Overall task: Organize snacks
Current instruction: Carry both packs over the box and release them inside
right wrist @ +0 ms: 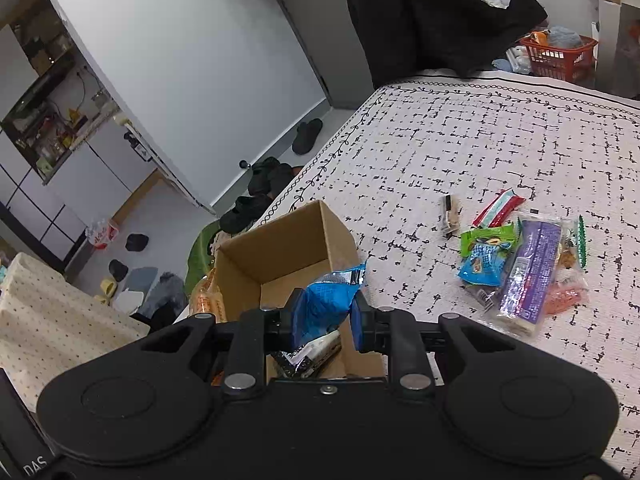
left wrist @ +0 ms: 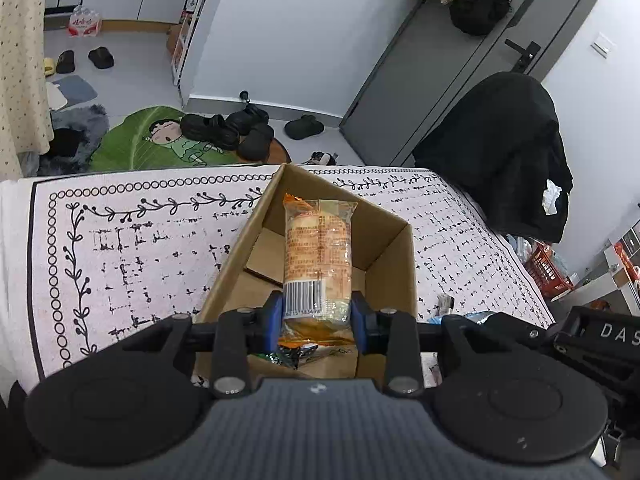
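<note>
Two packets hang over the open brown cardboard box point(left wrist: 384, 264). Left wrist view: the left hand-held gripper point(left wrist: 318, 316) pinches an orange clear-wrapped cake packet point(left wrist: 318, 248) at six o'clock; lower before letting go. Right wrist view: the right hand-held gripper point(right wrist: 326, 316) clamps a crinkled blue foil snack bag point(right wrist: 324, 300) (loose snack pile point(right wrist: 520, 264) at three o'clock on the bed); release inside the walls.

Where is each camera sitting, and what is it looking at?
Left wrist: sits on the left gripper, looking down over a clamped orange bread packet into the cardboard box; its blue fingers show.
Right wrist: sits on the right gripper, which clamps a blue snack bag, facing the box and a snack pile on the patterned cloth.
Both see the box, cloth and orange packet.
</note>
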`<action>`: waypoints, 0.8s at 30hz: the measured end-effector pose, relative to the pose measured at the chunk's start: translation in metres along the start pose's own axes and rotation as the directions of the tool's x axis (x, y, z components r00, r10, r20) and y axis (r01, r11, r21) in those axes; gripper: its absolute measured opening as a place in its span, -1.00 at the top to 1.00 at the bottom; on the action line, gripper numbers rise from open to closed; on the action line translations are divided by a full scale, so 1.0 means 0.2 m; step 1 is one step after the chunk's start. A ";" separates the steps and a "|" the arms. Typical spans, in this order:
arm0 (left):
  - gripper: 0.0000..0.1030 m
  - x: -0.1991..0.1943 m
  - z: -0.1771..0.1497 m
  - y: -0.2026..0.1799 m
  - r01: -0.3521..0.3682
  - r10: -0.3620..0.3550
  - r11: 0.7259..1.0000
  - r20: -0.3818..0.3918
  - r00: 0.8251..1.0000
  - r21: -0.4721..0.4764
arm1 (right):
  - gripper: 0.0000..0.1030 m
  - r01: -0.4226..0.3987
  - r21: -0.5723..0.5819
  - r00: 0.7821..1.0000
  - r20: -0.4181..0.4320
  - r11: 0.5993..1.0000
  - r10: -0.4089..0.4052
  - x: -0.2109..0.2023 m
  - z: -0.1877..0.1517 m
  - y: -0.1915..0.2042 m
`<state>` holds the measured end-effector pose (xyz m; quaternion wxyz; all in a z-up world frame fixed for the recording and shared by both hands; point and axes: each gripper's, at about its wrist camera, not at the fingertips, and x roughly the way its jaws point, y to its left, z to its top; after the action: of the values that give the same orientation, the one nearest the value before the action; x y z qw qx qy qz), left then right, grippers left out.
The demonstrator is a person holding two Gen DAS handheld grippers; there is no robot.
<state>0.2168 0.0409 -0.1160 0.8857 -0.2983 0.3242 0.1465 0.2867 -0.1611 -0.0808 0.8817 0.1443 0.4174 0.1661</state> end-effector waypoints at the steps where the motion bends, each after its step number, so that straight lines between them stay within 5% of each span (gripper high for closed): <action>1: 0.34 0.00 0.00 0.01 0.008 -0.008 1.000 -0.004 1.000 -0.011 | 0.55 0.001 -0.002 1.000 -0.002 1.000 -0.001 0.01 0.00 0.01; 12: 0.21 0.02 0.00 0.08 -0.027 0.026 0.998 -0.021 0.999 -0.057 | 0.53 -0.010 -0.022 0.999 -0.052 1.000 0.009 0.11 -0.02 0.12; 24: -0.14 0.01 -0.01 0.08 -0.034 0.032 0.998 -0.030 0.999 -0.058 | 0.46 0.021 0.013 0.997 -0.078 1.000 -0.020 0.08 -0.03 0.04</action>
<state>0.2105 0.0519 -0.1255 0.8693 -0.3208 0.3373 0.1663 0.2895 -0.1455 -0.0927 0.8655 0.1393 0.4539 0.1597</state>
